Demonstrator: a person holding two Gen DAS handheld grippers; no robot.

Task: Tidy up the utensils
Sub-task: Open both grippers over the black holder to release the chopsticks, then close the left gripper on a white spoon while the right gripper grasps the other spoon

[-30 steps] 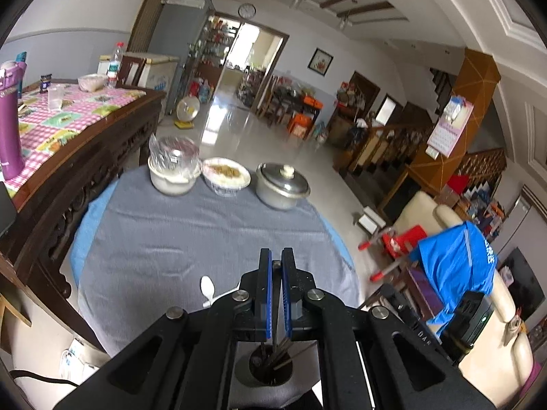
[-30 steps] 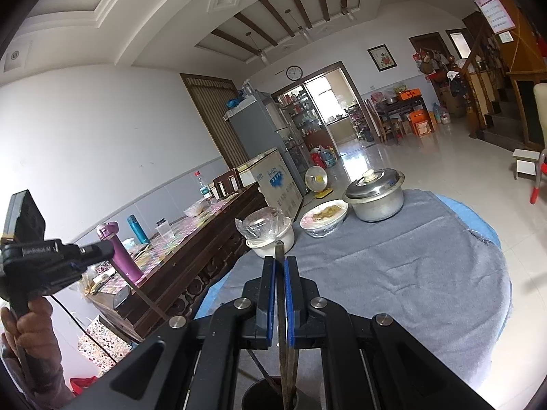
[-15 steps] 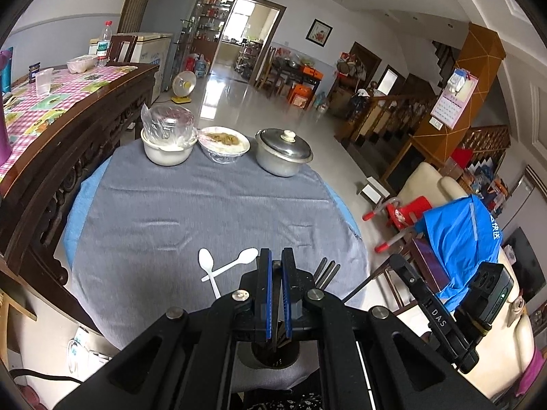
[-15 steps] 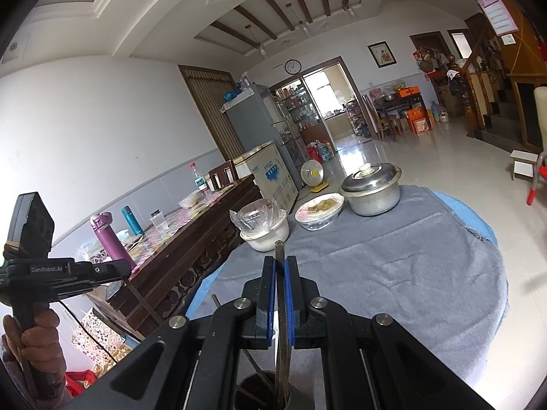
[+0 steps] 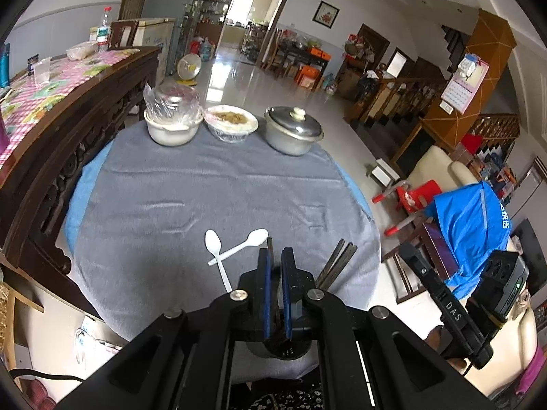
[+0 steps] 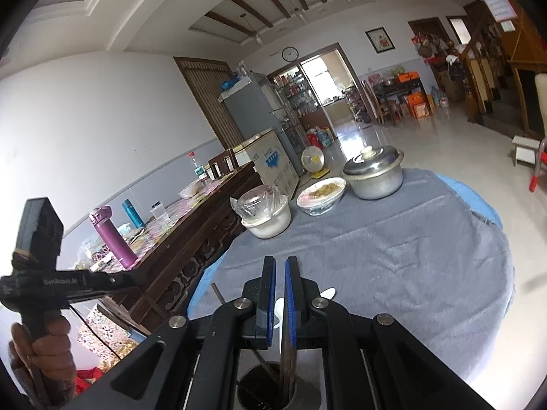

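Near the table's front edge, two white plastic spoons [image 5: 236,249] lie crossed on the grey cloth [image 5: 205,198], beside dark chopsticks [image 5: 336,263] leaning from a dark holder cup [image 6: 273,389]. Spoons look light, stiff and slippery; I would pinch one at mid-handle. Left gripper [image 5: 276,263] is pressed together on a thin stick. Right gripper [image 6: 279,273] pinches a chopstick standing in the cup.
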